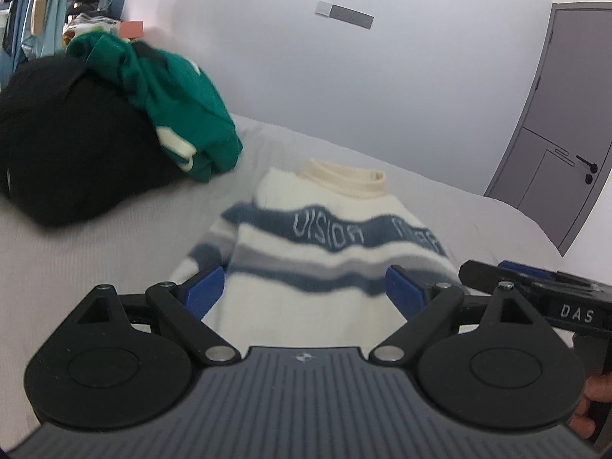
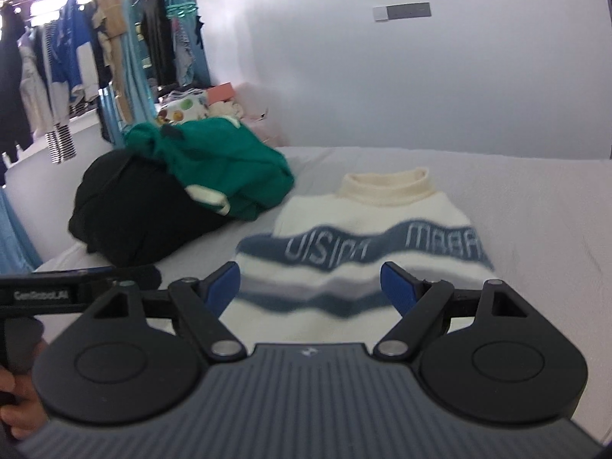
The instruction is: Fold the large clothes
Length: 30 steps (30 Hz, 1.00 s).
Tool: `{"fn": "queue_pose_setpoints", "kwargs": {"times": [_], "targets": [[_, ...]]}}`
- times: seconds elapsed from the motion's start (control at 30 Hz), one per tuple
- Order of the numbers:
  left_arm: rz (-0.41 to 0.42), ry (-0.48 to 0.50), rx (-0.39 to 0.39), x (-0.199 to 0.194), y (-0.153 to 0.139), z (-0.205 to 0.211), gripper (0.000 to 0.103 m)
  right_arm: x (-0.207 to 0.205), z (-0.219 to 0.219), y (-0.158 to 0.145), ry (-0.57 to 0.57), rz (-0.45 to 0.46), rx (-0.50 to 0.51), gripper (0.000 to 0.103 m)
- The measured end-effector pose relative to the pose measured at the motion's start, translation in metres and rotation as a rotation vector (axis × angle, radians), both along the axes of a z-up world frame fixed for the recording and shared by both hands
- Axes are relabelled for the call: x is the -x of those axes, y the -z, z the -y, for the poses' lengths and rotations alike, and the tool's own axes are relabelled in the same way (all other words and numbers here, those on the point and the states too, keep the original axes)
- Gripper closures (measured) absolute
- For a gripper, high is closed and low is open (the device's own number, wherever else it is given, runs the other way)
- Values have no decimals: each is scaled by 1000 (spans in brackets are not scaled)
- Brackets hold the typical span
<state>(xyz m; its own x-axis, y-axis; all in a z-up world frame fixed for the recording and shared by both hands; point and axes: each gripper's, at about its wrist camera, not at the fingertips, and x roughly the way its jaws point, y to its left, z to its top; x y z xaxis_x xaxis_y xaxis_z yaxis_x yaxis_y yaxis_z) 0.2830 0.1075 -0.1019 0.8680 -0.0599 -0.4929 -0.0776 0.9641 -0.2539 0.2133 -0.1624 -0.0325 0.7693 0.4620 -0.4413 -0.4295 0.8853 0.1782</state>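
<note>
The sweater lies on the bed, at twelve o'clock from both empty hand-held grippers, left and right, jaws apart. It looks soft, thick and floppy; grip the bottom hem corners. Its lower edge and sleeves are hidden; motion blurs the lettering.
</note>
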Motion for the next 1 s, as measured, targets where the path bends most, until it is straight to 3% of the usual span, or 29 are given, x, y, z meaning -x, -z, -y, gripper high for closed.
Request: {"fn": "queue_pose_setpoints", "kwargs": {"times": [0.2,0.4,0.83,1.0], "targets": [[-35,-26,32,12,25,-1,9,22,-1,23,-15,-44,-4,21],[-71,-85,92,7,37,-17,9,16,-8,40,-4,-81,-6,21],[-168,-373,266,11,62,-96,11,-7,-19,72,-4,-177,6,21],[-196,-435,355,14,75,-116,22,-11,-21,77,-1,-195,14,21]]}}
